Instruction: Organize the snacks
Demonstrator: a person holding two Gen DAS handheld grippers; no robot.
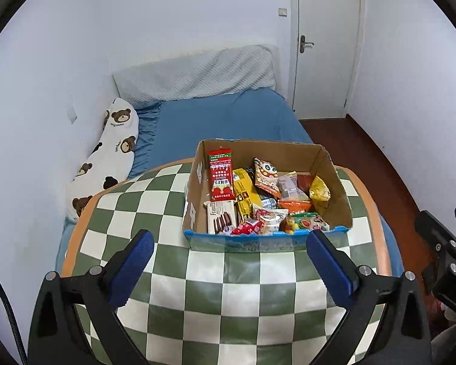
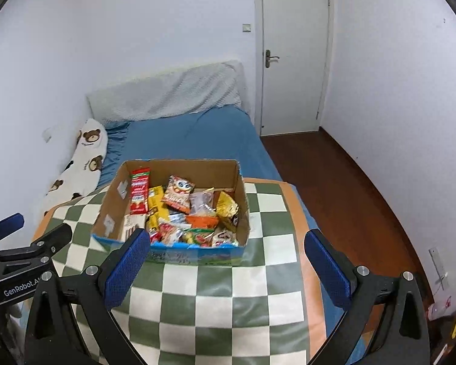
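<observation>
An open cardboard box (image 1: pixel 337 179) (image 2: pixel 225 172) stands on a green-and-white checkered table (image 1: pixel 215 298) (image 2: pixel 215 292). It holds several snack packets: a tall red packet (image 1: pixel 220 175) (image 2: pixel 139 191), a yellow packet (image 1: pixel 244 191), an owl-face packet (image 1: pixel 266 176) (image 2: pixel 179 193), a gold packet (image 1: pixel 319 193) (image 2: pixel 228 210) and a chocolate biscuit box (image 1: pixel 220 217). My left gripper (image 1: pixel 228 243) is open and empty, just short of the box's near wall. My right gripper (image 2: pixel 226 245) is open and empty, also at the near wall.
A bed with a blue sheet (image 1: pixel 228 118) (image 2: pixel 191 140) lies behind the table, with a bear-print pillow (image 1: pixel 106 158) (image 2: pixel 79 161) by the left wall. A white door (image 1: pixel 325 42) (image 2: pixel 295 51) and dark wood floor (image 2: pixel 343 194) are at the right.
</observation>
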